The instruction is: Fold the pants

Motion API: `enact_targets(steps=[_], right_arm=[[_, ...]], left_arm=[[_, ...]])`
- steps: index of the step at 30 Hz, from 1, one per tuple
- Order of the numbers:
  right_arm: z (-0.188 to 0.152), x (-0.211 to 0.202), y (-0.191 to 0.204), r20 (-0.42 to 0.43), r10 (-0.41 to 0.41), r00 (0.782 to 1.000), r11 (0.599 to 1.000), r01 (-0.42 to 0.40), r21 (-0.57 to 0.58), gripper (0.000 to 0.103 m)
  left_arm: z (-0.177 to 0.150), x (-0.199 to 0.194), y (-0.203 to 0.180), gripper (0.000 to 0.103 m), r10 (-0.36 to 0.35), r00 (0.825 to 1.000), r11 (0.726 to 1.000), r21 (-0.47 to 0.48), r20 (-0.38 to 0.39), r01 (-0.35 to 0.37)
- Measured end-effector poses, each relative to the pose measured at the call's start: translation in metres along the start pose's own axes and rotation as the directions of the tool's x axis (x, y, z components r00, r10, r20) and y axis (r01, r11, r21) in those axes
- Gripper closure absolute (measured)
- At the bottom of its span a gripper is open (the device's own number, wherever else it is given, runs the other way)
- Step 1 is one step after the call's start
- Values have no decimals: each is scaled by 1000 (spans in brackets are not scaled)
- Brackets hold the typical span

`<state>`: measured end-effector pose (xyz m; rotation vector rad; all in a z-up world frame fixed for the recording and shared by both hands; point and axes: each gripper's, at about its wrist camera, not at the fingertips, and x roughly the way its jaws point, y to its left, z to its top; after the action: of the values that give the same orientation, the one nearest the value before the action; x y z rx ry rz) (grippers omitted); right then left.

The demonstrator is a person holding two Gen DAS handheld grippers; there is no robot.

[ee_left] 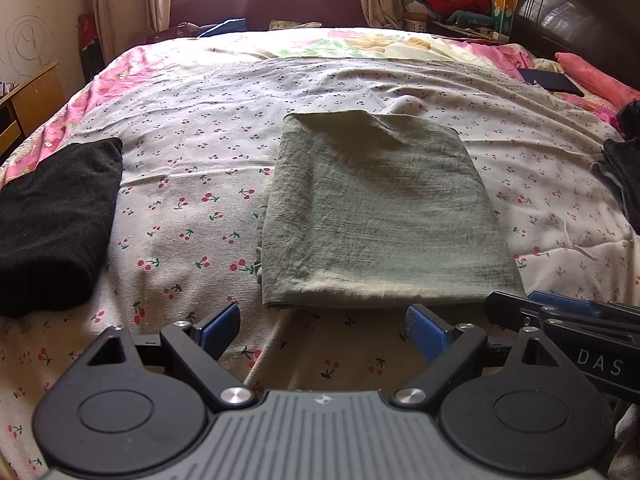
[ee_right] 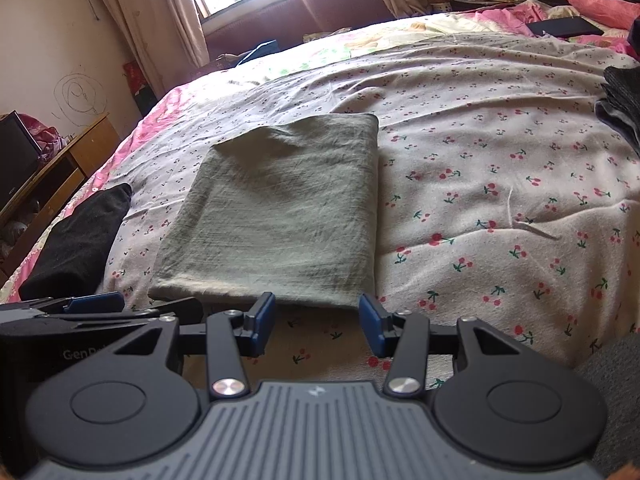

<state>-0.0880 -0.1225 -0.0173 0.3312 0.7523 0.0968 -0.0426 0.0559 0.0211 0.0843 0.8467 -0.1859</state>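
Note:
The grey-green pants (ee_left: 380, 208) lie folded into a flat rectangle on the cherry-print sheet (ee_left: 192, 184); in the right wrist view the same pants (ee_right: 276, 216) sit just ahead of the fingers. My left gripper (ee_left: 324, 330) stands open a little short of the bundle's near edge, with only bedsheet between its blue pads (ee_left: 222, 328). My right gripper (ee_right: 316, 324) is open too, its jaws partly apart at the near edge of the pants and holding nothing. Each gripper shows at the edge of the other's view.
A folded black garment (ee_left: 56, 224) lies on the bed to the left. Dark grey clothes (ee_left: 620, 176) are piled at the right edge. A dark flat case (ee_left: 550, 80) and a pink pillow (ee_left: 596, 74) lie near the headboard. A wooden desk (ee_right: 56, 176) stands left of the bed.

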Motion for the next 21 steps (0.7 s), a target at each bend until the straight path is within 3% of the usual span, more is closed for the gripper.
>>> enact_targets(steps=[21], right_arm=[[2, 5, -1, -11, 13, 1000, 1000, -13, 1, 55]], left_arm=[[2, 4, 4, 1, -20, 1000, 999, -25, -6, 20]])
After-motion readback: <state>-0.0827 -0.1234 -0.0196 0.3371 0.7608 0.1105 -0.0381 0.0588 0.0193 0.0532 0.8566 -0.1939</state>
